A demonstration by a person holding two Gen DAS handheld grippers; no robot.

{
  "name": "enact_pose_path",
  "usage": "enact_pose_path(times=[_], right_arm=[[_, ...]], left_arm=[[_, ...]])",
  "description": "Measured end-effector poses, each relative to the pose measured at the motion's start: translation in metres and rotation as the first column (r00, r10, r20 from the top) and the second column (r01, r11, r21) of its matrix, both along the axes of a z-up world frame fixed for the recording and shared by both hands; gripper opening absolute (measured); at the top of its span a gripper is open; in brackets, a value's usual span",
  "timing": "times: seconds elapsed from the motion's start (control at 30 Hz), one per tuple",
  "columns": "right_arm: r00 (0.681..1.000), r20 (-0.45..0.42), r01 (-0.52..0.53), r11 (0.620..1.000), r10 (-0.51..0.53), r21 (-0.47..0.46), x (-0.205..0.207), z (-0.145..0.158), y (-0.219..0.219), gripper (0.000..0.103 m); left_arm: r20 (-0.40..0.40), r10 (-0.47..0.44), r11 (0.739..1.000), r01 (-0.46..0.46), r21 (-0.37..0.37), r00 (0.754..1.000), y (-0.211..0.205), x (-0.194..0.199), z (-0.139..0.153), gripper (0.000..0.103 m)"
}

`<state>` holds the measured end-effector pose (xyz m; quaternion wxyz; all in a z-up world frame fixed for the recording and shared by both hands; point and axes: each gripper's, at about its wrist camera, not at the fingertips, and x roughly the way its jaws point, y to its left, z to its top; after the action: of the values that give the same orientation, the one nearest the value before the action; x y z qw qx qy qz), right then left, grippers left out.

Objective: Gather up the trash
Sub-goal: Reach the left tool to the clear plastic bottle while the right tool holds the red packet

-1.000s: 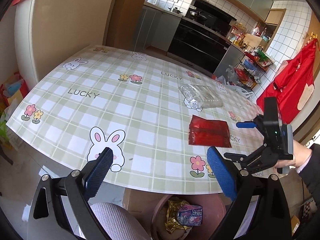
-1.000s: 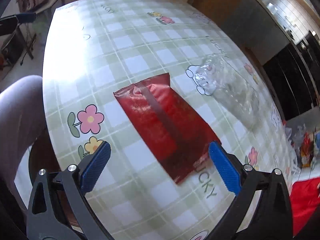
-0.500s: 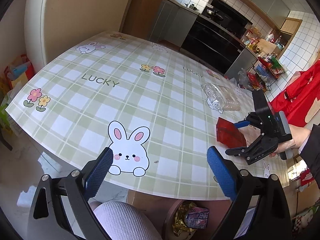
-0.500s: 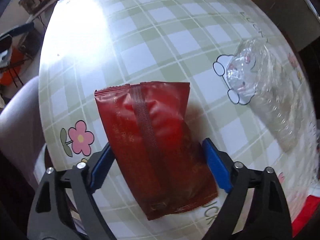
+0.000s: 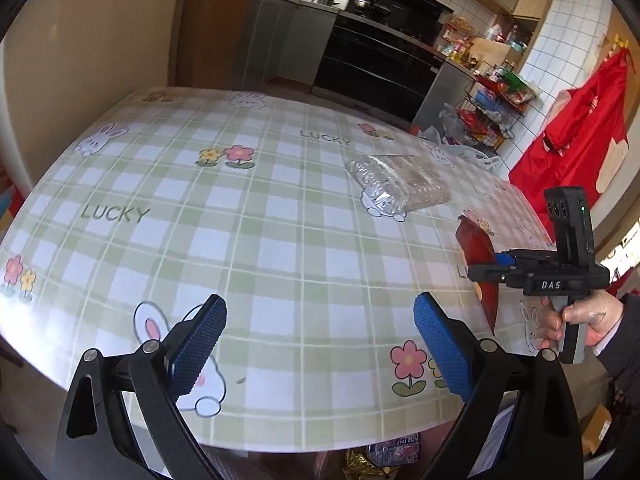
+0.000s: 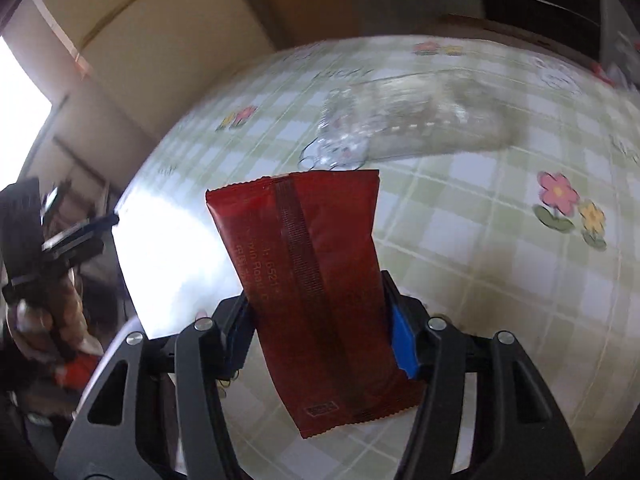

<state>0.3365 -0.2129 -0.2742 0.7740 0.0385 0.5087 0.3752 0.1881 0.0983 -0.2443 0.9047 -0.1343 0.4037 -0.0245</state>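
Your right gripper points downward over the table, its jaws closing on the red wrapper clamped between the pads, lifted clear of the cloth. Your right hand grips the handle at 3 o'clock in the left view. Your left gripper hovers with jaws wide and nothing between them. A clear plastic bottle lies at 1 o'clock.

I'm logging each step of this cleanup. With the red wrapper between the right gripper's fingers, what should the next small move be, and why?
Probably finish the squeeze, then carry the red wrapper toward the bin just below the table's near edge. The right gripper is closing with the wrapper between its pads and lifted off the tablecloth. The left gripper is open and empty.
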Motion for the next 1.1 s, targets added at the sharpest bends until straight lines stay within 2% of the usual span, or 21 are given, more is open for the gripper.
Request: enact_pose_path(times=[0.13,0.23,0.3,0.4,0.53,0.6,0.67,0.77,0.83,0.9,0.97,1.03,1.1], right_arm=[[0.975,0.019,0.221,0.974,-0.222,0.058,-0.006,0.005,-0.036,0.058],[0.937,-0.005,0.346,0.928,-0.348,0.139,-0.016,0.004,-0.063,0.058],[0.922,-0.016,0.384,0.907,-0.387,0.172,-0.020,0.002,-0.070,0.058],[0.912,-0.003,0.403,0.898,-0.409,0.176,-0.028,0.002,-0.076,0.058],[0.913,0.031,0.395,0.900,-0.407,0.182,-0.036,0.010,-0.080,0.058],[0.911,0.039,0.398,0.898,-0.411,0.187,-0.037,0.012,-0.084,0.058],[0.908,0.041,0.401,0.895,-0.416,0.194,-0.037,0.013,-0.091,0.058],[0.906,0.043,0.405,0.892,-0.421,0.200,-0.037,0.013,-0.098,0.058],[0.901,0.045,0.415,0.887,-0.431,0.202,-0.038,0.013,-0.103,0.058],[0.897,0.040,0.424,0.881,-0.441,0.209,-0.038,0.012,-0.107,0.058],[0.893,0.042,0.431,0.879,-0.448,0.207,-0.038,0.012,-0.111,0.058],[0.892,0.047,0.433,0.879,-0.451,0.201,-0.039,0.012,-0.114,0.058],[0.889,0.048,0.439,0.877,-0.455,0.195,-0.039,0.012,-0.117,0.058]], left_arm=[[0.024,-0.117,0.991,0.115,0.062,0.993,-0.025,0.035,0.003,0.093],[0.018,-0.214,0.972,0.212,0.101,0.977,-0.044,0.065,-0.001,0.093],[0.010,-0.273,0.955,0.269,0.123,0.962,-0.056,0.086,-0.005,0.092],[0.020,-0.328,0.934,0.321,0.154,0.944,-0.070,0.118,-0.011,0.092],[-0.001,-0.442,0.877,0.432,0.212,0.897,-0.093,0.170,-0.017,0.093],[-0.034,-0.472,0.858,0.468,0.212,0.881,-0.099,0.195,-0.022,0.093],[-0.065,-0.524,0.830,0.526,0.187,0.849,-0.105,0.215,-0.028,0.093],[-0.069,-0.589,0.766,0.583,0.271,0.805,-0.115,0.229,-0.032,0.093],[-0.093,-0.607,0.740,0.604,0.296,0.789,-0.117,0.242,-0.038,0.093],[-0.125,-0.592,0.743,0.599,0.298,0.796,-0.115,0.256,-0.046,0.093],[-0.129,-0.586,0.759,0.597,0.260,0.800,-0.110,0.268,-0.050,0.093],[-0.131,-0.589,0.766,0.603,0.222,0.797,-0.106,0.276,-0.052,0.093],[-0.138,-0.596,0.762,0.611,0.213,0.791,-0.106,0.282,-0.056,0.093]])
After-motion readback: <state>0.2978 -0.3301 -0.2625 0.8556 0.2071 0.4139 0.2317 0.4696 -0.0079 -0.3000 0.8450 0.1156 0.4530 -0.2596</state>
